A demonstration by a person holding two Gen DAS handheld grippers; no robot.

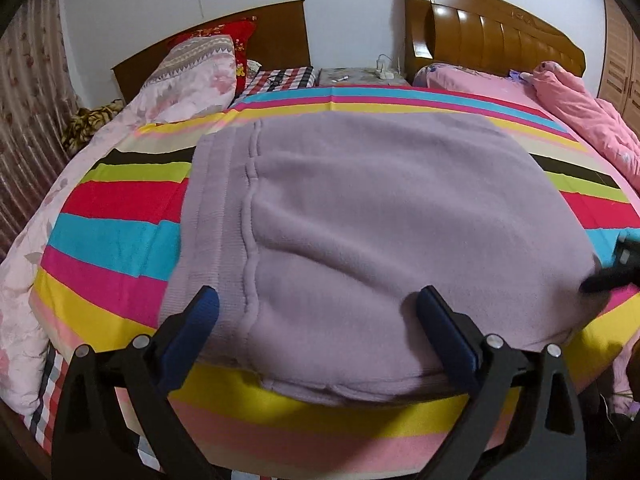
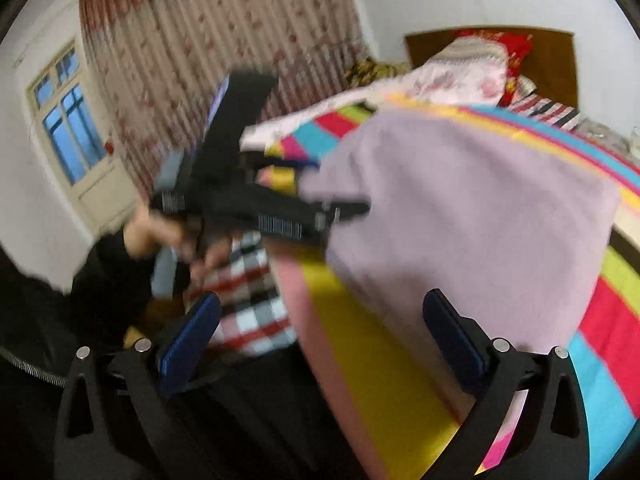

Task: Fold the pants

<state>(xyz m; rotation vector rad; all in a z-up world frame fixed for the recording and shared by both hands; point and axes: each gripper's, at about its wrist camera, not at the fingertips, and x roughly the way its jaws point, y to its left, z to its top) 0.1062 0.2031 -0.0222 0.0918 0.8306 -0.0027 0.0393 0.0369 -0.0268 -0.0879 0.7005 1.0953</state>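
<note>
The lilac fleece pants [image 1: 360, 220] lie folded into a broad rectangle on the striped sheet [image 1: 116, 232], with the ribbed waistband [image 1: 208, 216] along their left side. My left gripper [image 1: 318, 312] is open over the near edge of the pants, a blue pad on either side and nothing pinched. A blurred black piece of my right gripper [image 1: 616, 272] shows at the pants' right edge. In the right wrist view the right gripper [image 2: 322, 308] is open and empty beside the pants [image 2: 460, 220]. There the left gripper [image 2: 336, 188], held by a hand [image 2: 144, 232], is at the pants' far corner.
A floral quilt [image 1: 24, 300] and pillows [image 1: 200, 68] lie left of the sheet. A pink duvet [image 1: 580, 108] is bunched at the right by a wooden headboard [image 1: 492, 32]. A small bedside surface [image 1: 356, 76] sits between the beds. The curtain [image 2: 208, 40] and a window [image 2: 68, 128] lie beyond.
</note>
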